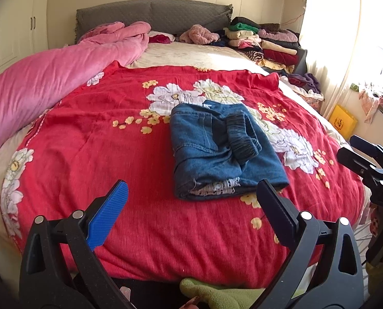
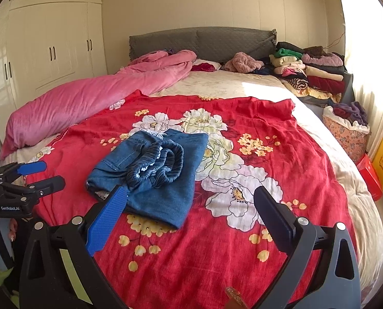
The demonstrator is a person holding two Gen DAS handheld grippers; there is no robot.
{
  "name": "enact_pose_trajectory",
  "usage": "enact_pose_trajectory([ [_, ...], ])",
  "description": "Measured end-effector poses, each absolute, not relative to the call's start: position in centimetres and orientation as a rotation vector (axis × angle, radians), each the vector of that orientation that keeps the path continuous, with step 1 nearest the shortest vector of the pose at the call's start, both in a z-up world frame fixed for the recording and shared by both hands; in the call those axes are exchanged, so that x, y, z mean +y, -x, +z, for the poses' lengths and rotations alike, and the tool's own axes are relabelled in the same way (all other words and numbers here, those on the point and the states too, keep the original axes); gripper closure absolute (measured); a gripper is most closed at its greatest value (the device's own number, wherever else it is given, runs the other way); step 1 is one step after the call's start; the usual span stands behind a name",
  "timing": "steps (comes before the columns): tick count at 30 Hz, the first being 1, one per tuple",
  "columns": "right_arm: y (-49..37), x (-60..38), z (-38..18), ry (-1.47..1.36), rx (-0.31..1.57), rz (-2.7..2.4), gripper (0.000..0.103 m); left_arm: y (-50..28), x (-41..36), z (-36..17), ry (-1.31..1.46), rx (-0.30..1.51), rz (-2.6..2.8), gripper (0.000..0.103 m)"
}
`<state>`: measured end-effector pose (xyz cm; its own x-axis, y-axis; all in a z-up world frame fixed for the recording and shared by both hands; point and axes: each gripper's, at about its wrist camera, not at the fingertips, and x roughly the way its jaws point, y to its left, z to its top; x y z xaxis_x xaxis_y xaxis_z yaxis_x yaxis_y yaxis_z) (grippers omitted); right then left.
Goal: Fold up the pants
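Folded pants (image 1: 225,152) mid-bedspread (image 1: 114,154), margins wide

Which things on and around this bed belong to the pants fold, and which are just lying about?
Job:
- blue denim pants, folded into a bundle on the red floral blanket
- left tongs, open
- right tongs, open

Lying about:
- pink duvet
- stacked clothes by the headboard
- laundry basket
- yellow box
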<state>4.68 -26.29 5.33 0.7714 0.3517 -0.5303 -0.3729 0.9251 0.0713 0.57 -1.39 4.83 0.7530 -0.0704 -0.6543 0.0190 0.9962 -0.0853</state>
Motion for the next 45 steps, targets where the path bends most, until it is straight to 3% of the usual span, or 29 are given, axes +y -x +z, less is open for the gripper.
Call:
enact_pose_trajectory([
  [14, -4.0, -25.2, 0.2, 0.037, 0.730, 0.401, 0.005, -0.3, -1.2, 2.0, 0.076, 0.803, -0.026, 0.010],
  [45, -3.8, -25.3, 0.8, 0.031, 0.722, 0.389, 0.005, 0.0, -1.1, 1.4, 0.083, 0.834, -0.002, 0.010],
])
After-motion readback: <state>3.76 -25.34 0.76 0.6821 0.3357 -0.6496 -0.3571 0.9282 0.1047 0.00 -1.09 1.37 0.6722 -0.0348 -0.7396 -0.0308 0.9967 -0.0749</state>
